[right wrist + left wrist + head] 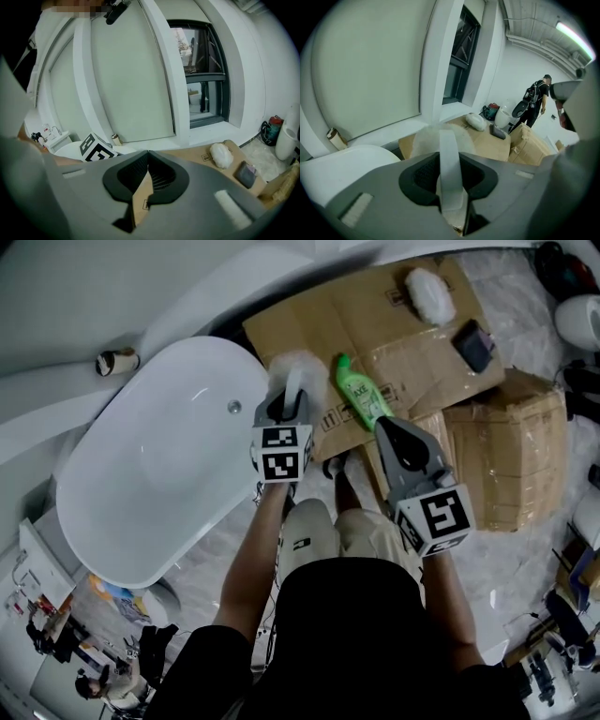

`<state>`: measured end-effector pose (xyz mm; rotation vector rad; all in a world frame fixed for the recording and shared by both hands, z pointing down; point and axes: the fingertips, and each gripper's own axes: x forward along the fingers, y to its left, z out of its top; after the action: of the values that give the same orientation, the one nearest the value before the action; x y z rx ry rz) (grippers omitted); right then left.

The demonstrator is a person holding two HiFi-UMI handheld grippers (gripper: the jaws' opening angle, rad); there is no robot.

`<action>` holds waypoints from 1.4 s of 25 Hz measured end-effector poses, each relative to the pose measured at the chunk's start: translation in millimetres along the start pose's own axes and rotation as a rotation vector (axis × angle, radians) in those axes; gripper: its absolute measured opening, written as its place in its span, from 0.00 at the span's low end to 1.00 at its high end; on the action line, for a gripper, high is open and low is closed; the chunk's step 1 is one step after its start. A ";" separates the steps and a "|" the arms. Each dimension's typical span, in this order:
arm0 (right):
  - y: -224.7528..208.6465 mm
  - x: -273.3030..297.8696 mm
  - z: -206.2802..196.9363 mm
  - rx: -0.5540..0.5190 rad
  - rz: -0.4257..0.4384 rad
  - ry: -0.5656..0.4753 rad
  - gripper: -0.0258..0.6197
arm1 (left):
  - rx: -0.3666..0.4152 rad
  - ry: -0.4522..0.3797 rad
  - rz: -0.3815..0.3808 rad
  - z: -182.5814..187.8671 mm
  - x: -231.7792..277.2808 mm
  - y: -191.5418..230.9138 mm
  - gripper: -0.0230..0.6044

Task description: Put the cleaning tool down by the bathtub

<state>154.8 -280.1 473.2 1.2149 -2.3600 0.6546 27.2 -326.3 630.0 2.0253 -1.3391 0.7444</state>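
My left gripper (291, 401) is shut on the white handle of the cleaning tool (298, 367), a brush with a fluffy white head. It hangs over the right rim of the white bathtub (159, 474), at the edge of the flattened cardboard (375, 315). In the left gripper view the handle runs up between the jaws of the left gripper (450, 161) to the fluffy head (436, 136), with the tub (342, 164) at lower left. My right gripper (386, 425) is shut with nothing in it, its tip at the base of a green bottle (361, 395). The jaw tips of the right gripper (148, 153) meet.
The green bottle lies on the cardboard. Farther back on it are a white fluffy pad (429, 292) and a dark pouch (473, 343). A wrapped cardboard box (511, 446) stands at right. A small roll (117, 360) sits on the ledge behind the tub. A person (536, 101) stands far off.
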 end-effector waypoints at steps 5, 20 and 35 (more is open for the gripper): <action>-9.9 10.3 -6.7 0.000 0.010 0.010 0.05 | -0.021 0.015 0.021 -12.2 26.6 5.1 0.18; -30.6 27.7 -25.4 0.022 0.033 0.036 0.05 | -0.074 0.124 0.063 -55.8 102.3 16.3 0.18; -44.4 23.4 -30.4 0.034 0.030 0.040 0.05 | -0.100 0.171 0.103 -66.6 121.6 21.4 0.18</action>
<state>183.3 -300.4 520.4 1.1722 -2.3472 0.7241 39.5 -357.4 766.3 1.7840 -1.3606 0.8589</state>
